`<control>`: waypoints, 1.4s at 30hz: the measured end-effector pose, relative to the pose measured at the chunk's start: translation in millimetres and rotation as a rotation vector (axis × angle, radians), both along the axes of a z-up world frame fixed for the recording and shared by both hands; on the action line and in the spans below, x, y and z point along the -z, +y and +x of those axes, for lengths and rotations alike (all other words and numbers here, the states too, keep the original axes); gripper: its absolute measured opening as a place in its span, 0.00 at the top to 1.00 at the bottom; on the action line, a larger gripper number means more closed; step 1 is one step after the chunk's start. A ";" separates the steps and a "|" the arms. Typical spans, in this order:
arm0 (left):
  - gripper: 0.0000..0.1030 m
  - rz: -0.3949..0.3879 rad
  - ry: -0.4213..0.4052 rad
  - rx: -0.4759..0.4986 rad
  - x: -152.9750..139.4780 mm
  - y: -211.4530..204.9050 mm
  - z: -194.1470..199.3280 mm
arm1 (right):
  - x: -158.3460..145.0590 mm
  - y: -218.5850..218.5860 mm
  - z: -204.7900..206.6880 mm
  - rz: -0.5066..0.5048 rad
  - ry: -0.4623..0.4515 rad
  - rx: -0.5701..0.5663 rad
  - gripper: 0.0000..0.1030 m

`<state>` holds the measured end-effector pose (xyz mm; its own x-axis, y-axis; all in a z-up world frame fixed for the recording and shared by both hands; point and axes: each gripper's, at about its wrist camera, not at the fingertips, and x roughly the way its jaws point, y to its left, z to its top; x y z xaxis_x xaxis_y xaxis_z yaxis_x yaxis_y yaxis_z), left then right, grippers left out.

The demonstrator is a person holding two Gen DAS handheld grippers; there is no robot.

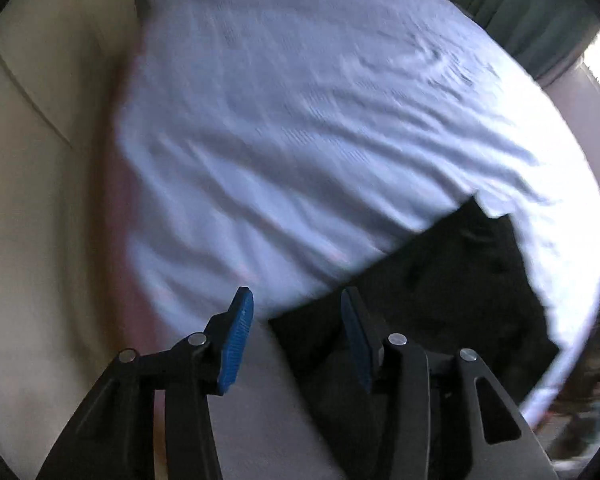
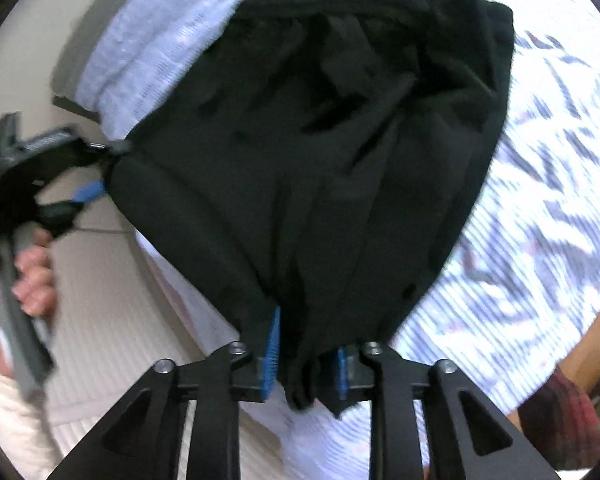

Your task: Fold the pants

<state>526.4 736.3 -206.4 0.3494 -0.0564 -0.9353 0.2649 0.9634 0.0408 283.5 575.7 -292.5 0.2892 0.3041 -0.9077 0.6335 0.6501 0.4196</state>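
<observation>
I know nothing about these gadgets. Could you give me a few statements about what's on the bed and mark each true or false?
1. The pants are black. True.
2. The pants lie on a bare wooden table. False: they lie on a light striped bedsheet.
3. The right gripper has its jaws apart with pants fabric between them. True.
4. The left gripper has its jaws shut tight. False: they stand apart.
5. Both grippers have blue pads. True.
6. The pants hang from a hanger. False: they rest on the bed.

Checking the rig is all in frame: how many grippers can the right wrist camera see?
2. The right gripper at the bottom, fingers around the pants' hem; the left gripper at the left edge, at the pants' corner.
</observation>
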 end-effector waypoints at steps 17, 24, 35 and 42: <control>0.22 0.082 -0.318 0.112 -128.4 -80.6 -217.7 | -174.3 -136.3 -86.5 -0.498 -0.401 -0.354 0.10; 0.16 0.001 -0.360 0.050 -162.6 -201.0 -297.9 | -221.0 -244.5 -127.5 -0.543 -0.514 -0.412 0.10; 0.11 -0.036 -0.442 0.079 -208.2 -353.5 -361.1 | -268.4 -385.2 -158.7 -0.576 -0.627 -0.456 0.10; 0.11 -0.056 -0.503 0.091 -228.6 -412.6 -371.6 | -288.3 -443.2 -168.8 -0.573 -0.677 -0.405 0.10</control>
